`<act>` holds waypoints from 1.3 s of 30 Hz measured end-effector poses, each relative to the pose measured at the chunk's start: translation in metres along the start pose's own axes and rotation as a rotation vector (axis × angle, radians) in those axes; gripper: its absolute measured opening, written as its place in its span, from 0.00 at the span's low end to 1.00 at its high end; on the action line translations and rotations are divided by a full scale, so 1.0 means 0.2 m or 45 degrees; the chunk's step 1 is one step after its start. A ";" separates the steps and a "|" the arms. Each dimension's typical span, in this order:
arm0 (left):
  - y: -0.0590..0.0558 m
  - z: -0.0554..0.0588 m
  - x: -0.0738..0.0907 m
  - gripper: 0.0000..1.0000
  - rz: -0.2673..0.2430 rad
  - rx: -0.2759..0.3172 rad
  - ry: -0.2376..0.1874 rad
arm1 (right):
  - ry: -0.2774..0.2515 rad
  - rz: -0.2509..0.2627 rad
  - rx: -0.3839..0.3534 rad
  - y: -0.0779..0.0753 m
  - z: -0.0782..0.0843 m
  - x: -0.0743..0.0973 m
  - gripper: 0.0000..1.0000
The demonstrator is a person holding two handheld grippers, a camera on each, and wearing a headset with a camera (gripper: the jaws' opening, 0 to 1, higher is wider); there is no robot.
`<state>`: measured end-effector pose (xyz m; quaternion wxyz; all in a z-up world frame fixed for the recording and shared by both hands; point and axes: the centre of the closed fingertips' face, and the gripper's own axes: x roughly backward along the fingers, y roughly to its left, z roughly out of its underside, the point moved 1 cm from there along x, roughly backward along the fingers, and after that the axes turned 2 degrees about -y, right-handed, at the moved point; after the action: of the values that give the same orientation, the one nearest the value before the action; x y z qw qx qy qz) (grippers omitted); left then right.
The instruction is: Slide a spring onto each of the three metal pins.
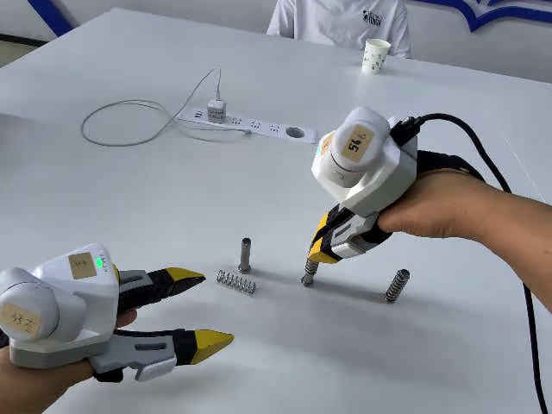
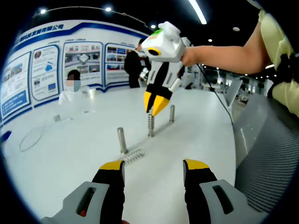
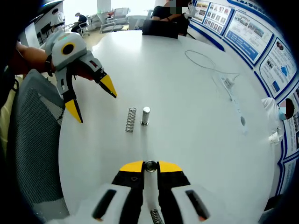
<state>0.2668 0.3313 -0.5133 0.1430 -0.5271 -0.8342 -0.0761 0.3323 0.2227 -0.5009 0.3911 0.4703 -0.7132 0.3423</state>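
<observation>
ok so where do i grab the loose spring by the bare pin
Pinch the spring across its middle coils, from above, with the open left gripper. It lies flat on the table beside the pin, sides exposed; a mid grip likely leaves an end free for threading.

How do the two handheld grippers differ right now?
The left gripper has its jaws wide open and holds nothing; the right gripper has them closed on the top of the middle pin. The left gripper lies roughly level over the table; the right gripper points steeply down. Both have yellow-tipped black jaws.
</observation>
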 end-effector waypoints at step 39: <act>0.00 0.00 0.00 0.51 0.002 0.000 0.003 | -0.021 0.017 -0.041 0.00 0.04 -0.04 0.18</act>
<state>0.2673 0.3307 -0.5135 0.1439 -0.5275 -0.8338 -0.0765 0.3322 0.2189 -0.5116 0.3903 0.4619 -0.7251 0.3294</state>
